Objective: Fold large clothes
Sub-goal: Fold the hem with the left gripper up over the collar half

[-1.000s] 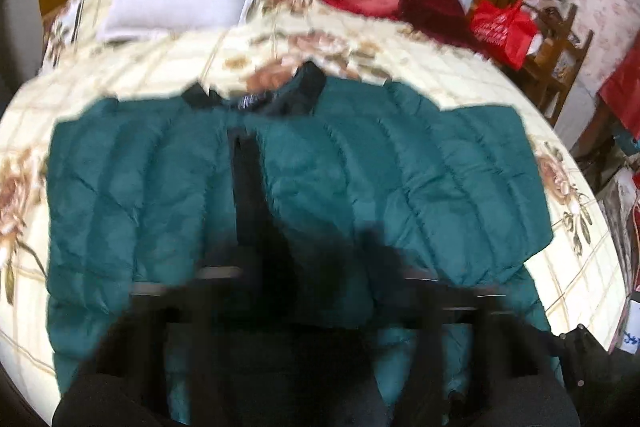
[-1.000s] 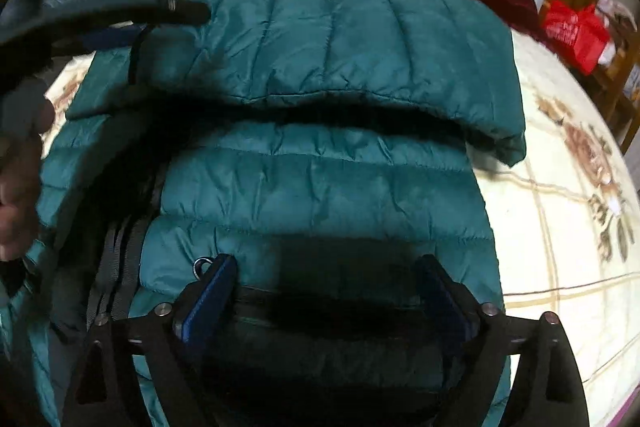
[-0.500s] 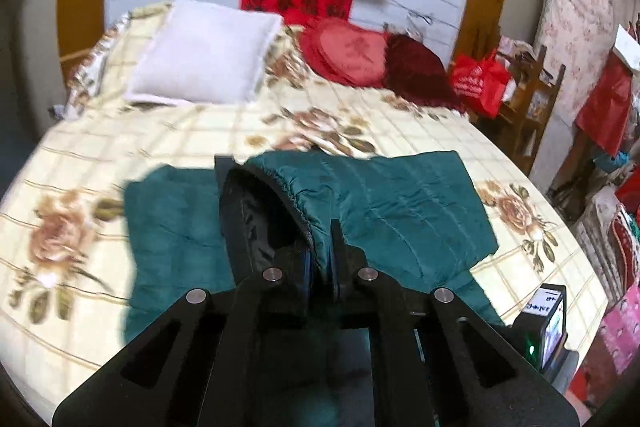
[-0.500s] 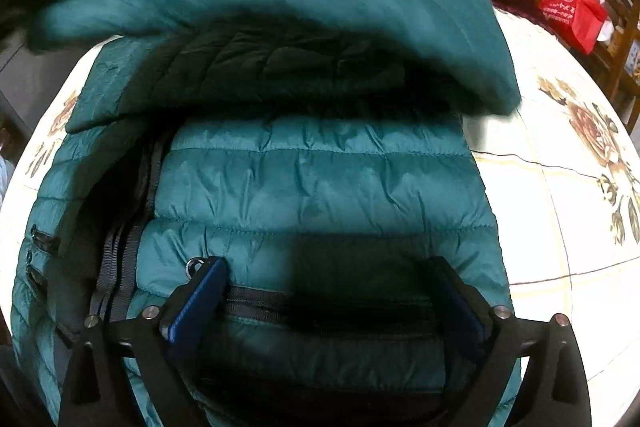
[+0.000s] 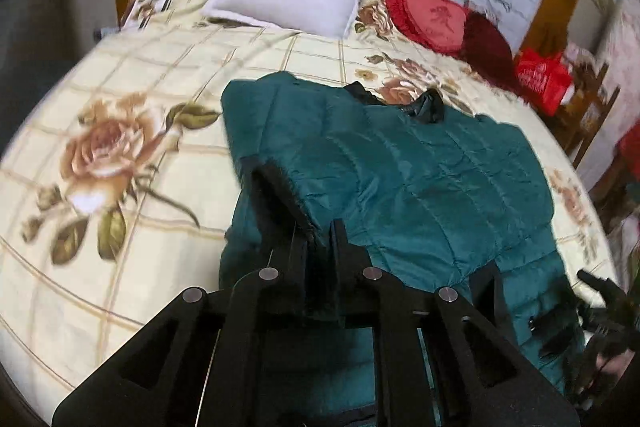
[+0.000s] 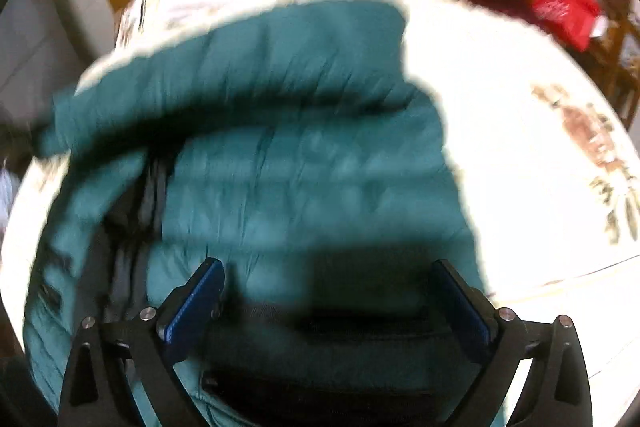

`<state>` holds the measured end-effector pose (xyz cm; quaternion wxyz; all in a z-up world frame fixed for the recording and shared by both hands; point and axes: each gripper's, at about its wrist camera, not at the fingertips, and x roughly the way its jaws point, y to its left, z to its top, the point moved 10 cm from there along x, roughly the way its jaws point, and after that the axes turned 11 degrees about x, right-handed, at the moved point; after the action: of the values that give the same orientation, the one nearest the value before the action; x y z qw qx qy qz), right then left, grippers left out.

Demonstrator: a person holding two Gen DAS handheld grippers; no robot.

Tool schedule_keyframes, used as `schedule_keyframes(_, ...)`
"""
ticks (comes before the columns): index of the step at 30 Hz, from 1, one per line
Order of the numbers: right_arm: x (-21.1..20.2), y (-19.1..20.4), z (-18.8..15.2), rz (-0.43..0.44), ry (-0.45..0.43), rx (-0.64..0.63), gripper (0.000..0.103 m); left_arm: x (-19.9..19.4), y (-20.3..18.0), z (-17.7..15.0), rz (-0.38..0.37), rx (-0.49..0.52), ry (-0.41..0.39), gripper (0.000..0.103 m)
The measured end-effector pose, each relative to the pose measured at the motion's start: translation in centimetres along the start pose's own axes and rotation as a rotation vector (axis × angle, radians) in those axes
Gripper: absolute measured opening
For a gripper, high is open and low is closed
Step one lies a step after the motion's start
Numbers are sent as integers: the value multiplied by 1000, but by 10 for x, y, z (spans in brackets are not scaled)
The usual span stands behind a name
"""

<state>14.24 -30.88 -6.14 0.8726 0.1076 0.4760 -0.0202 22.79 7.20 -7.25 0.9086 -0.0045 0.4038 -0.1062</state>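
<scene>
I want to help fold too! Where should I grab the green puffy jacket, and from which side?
Grab the green puffy jacket by its sleeve cuff, coming from the near left edge. The cuff is a thin, loose flap, so fingers fit around it; the left gripper pinches it there already. The puffy middle looks too thick to pinch.

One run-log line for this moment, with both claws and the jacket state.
left claw: shut on jacket sleeve cuff, folding it across | right claw: open over hem | jacket on bed, partly folded

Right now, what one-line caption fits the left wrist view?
Left claw shut on a teal puffer jacket's edge, folding it over on a floral bedspread.
</scene>
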Motion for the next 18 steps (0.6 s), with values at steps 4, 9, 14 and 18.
schedule_keyframes(4,-26,-22,49,-6,-183,94,102,-23,13,-2,95,-41,-90,13)
schedule_keyframes(9,-37,-15,99,63,-348,117,93,-51,-9,23,123,-22,-218,13)
schedule_keyframes(14,-13,24,118,142,-322,11,52,-13,-43,23,110,113,-185,13)
schedule_keyframes(18,24,48,118,176,-251,-87,43,39,-19,-1,116,16,-32,13)
